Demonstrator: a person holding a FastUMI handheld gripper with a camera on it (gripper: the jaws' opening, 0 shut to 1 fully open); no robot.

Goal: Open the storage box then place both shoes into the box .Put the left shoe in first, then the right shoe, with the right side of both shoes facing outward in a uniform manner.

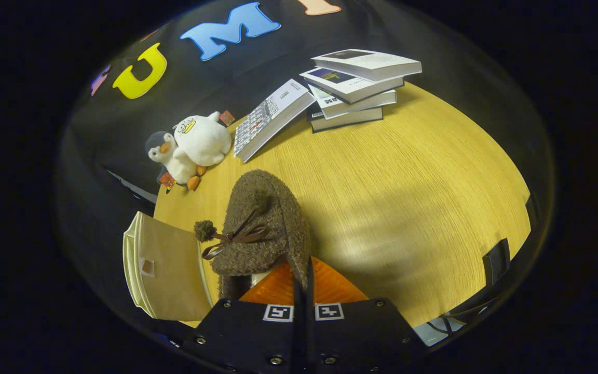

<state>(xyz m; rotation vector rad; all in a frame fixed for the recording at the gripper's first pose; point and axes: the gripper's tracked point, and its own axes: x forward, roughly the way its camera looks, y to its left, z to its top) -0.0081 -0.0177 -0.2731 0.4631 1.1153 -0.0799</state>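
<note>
Gripper (303, 280): the fingers are seen closed almost together, with only a thin gap; the heel rim of the shoe seems to be pinched between them.
Shoe (262, 228): a brown fuzzy shoe with a ribbon bow and pompoms is held just ahead of the fingers, its toe pointed away toward the books. Whether it rests on the desk or is lifted cannot be told.
Box (169, 267): a beige box is seen at the left of the shoe, at the desk edge. Whether it is open cannot be told.
Desk (408, 197): a wooden top is seen under the shoe.
Toys (190, 148): two plush penguins are placed beyond the shoe, at the far desk edge.
Books (353, 88): a stack is laid at the far side, with one book leaned against it.
</note>
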